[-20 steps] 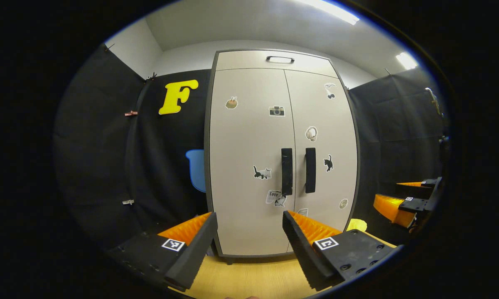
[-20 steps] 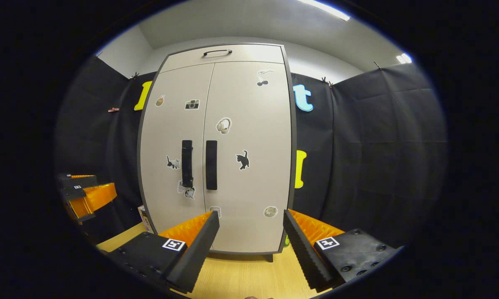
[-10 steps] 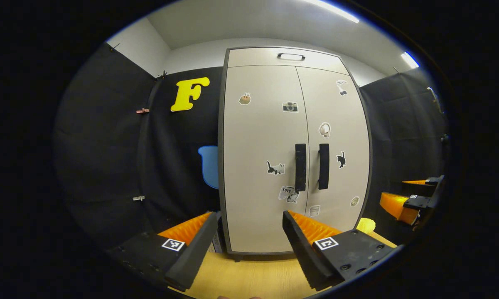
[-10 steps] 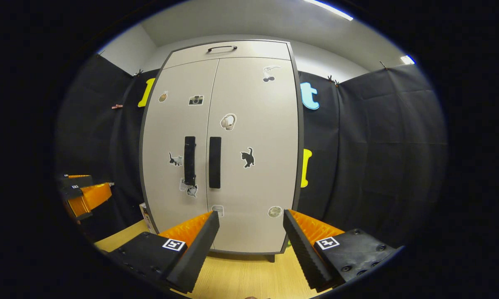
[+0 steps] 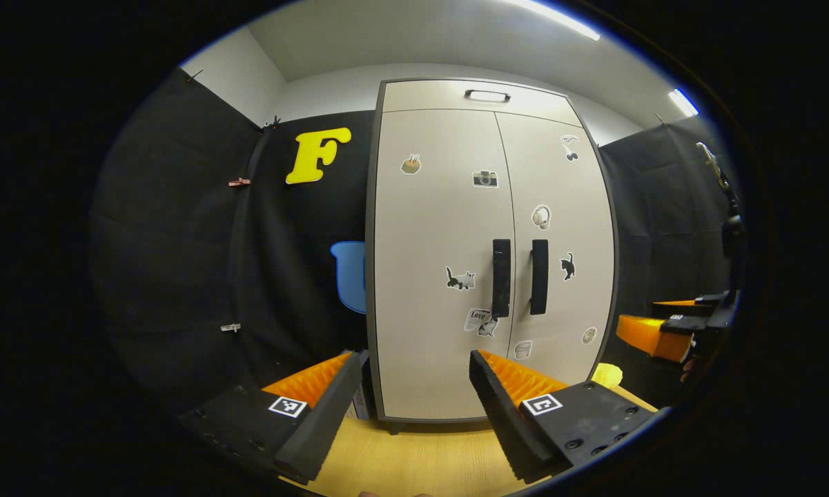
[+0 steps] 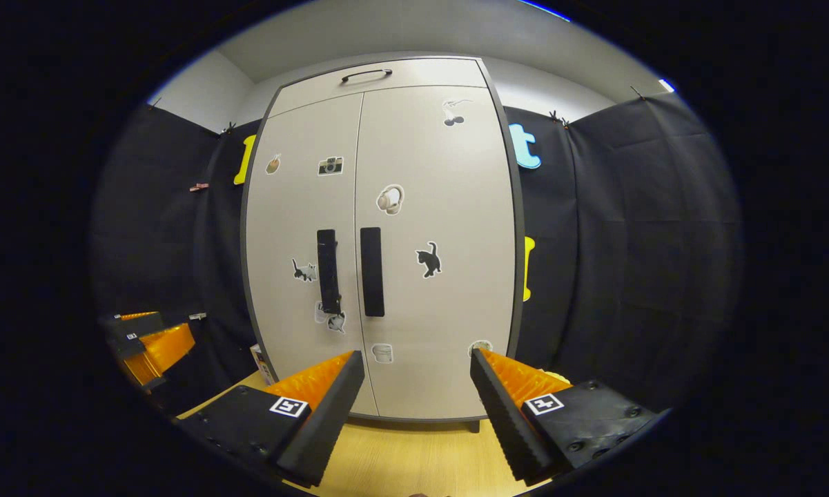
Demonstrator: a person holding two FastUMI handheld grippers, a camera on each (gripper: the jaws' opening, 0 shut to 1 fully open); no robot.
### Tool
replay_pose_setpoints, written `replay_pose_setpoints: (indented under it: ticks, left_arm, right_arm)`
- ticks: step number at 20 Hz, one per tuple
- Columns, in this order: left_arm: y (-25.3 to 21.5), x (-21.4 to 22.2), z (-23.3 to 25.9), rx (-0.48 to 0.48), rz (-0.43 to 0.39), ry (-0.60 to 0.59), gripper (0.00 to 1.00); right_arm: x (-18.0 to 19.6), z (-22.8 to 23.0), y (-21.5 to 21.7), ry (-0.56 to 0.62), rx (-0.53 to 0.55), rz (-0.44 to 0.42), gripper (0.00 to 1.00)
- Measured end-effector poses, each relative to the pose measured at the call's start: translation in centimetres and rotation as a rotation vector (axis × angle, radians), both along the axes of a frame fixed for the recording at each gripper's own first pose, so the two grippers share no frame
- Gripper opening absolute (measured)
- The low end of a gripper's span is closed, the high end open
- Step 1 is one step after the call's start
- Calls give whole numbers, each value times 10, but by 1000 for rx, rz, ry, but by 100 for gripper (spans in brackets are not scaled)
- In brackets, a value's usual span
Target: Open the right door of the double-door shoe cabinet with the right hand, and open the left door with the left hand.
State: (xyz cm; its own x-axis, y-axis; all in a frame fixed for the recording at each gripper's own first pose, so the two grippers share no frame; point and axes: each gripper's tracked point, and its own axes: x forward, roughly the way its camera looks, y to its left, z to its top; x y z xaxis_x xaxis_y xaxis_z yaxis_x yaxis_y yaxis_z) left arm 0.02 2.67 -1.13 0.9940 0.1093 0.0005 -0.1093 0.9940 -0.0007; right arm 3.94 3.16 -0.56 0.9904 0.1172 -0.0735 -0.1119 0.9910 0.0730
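Bright ceiling strip lights [image 5: 556, 15] glare overhead; sharp focus, with strong fisheye bending at edges.

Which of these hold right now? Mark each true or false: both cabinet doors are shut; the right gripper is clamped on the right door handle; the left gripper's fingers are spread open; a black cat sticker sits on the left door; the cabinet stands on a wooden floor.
1. Both doors are shut. True: the left door and right door lie flush.
2. The right gripper is clamped on the right door handle. False: it is open and short of the cabinet, touching nothing.
3. The left gripper has its fingers spread. True.
4. The black cat sticker is on the left door. False: it is on the right door.
5. The cabinet stands on a wooden floor. True.
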Motion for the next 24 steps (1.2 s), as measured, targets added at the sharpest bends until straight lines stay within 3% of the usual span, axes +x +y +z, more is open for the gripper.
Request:
replay_pose_setpoints:
  ticks: [10, 14, 18, 24]
  left_arm:
    - [7, -4, -20, -45, 16, 37, 98]
    - [24, -12, -24, -54, 58, 44, 97]
    - [39, -15, -33, -73, 92, 65, 97]
    - [60, -23, -41, -67, 158, 84, 98]
  right_arm:
    - [71, 46, 40, -78, -29, 50, 98]
    - [98, 56, 56, -97, -49, 58, 98]
    - [126, 53, 71, -48, 29, 56, 98]
    - [170, 36, 66, 20, 32, 2, 98]
